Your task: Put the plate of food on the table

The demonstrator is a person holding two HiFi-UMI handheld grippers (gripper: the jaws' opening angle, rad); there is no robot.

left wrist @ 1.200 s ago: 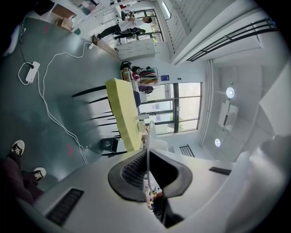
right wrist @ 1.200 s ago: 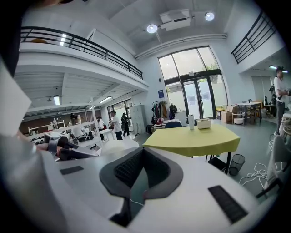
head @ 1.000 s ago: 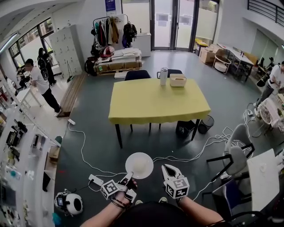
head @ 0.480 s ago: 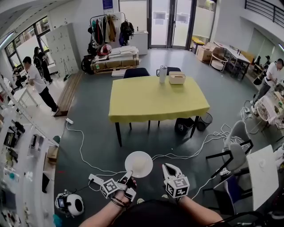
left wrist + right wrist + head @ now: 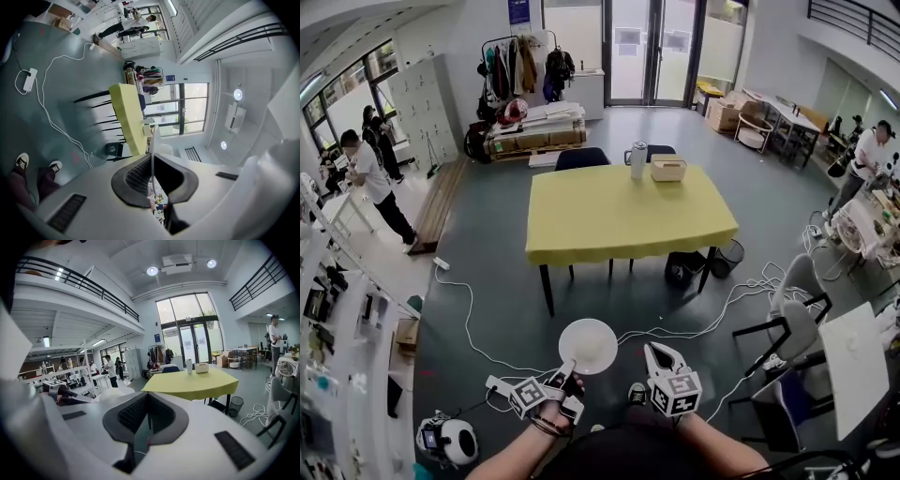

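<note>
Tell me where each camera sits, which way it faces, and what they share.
Head view: on the person's head, facing forward and down at the yellow table; shows both forearms, the left gripper pinching the plate, the right gripper.
Left gripper view: on the left gripper, rolled sideways, along jaws shut on the plate's rim; shows the person's shoes.
Right gripper view: on the right gripper, level, facing the table.
Shared: all three show the yellow table.

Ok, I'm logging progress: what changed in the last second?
The person's shoe has come forward beside the right tongs, and the yellow table sits slightly further left in the head view. Unchanged: left tongs clamped on the plate rim; right tongs empty, nothing let go.
</note>
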